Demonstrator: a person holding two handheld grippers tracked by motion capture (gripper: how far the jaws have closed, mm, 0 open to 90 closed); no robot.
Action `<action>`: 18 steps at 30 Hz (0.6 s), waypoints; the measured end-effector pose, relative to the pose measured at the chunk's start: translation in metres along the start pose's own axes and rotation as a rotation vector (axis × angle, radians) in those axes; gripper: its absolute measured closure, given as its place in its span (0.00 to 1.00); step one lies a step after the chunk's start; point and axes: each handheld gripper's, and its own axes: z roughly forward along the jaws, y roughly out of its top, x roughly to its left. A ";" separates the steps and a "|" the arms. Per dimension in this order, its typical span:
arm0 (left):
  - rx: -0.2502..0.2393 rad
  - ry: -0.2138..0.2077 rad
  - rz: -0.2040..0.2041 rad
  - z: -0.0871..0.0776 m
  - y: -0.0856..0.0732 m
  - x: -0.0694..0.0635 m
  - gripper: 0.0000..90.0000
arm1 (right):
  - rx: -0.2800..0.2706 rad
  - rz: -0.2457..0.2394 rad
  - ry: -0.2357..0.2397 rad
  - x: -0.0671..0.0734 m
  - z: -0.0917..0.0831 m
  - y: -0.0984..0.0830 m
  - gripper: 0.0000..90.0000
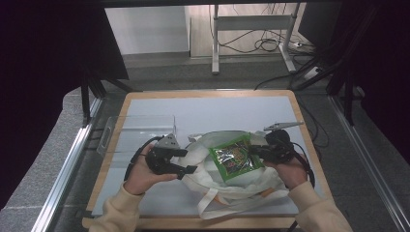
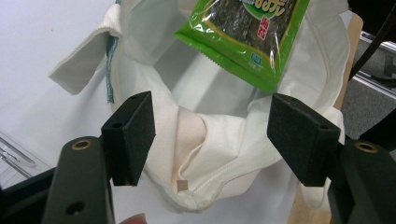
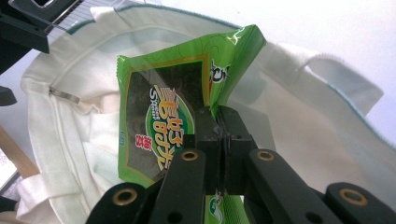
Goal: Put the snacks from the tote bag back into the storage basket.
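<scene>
A green seaweed snack packet (image 1: 234, 157) hangs over the open mouth of a white cloth tote bag (image 1: 232, 188) that lies on the table. My right gripper (image 1: 255, 152) is shut on the packet's edge, and in the right gripper view its jaws (image 3: 219, 116) pinch the crumpled side of the packet (image 3: 159, 121) above the bag (image 3: 60, 93). My left gripper (image 1: 192, 161) is at the bag's left rim, pointing right. Its jaws (image 2: 212, 128) stand wide apart with the rim of the bag (image 2: 187, 140) between and beyond them, and the packet (image 2: 247, 32) hangs farther off.
A clear plastic tray (image 1: 140, 128) lies at the table's back left. A metal clip (image 1: 283, 125) lies behind the right gripper. The white mat (image 1: 217, 108) is bare at the back. The wooden table edge (image 1: 309, 140) runs close on the right.
</scene>
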 end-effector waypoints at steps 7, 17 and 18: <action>0.002 0.004 -0.001 0.000 0.000 0.000 0.36 | -0.009 -0.043 0.016 0.002 -0.002 0.004 0.97; -0.016 0.032 0.006 -0.011 0.003 -0.004 0.36 | -0.035 -0.092 0.053 -0.003 -0.004 0.007 0.97; -0.019 0.035 0.006 -0.012 0.004 -0.004 0.36 | -0.037 -0.098 0.061 -0.003 -0.004 0.008 0.97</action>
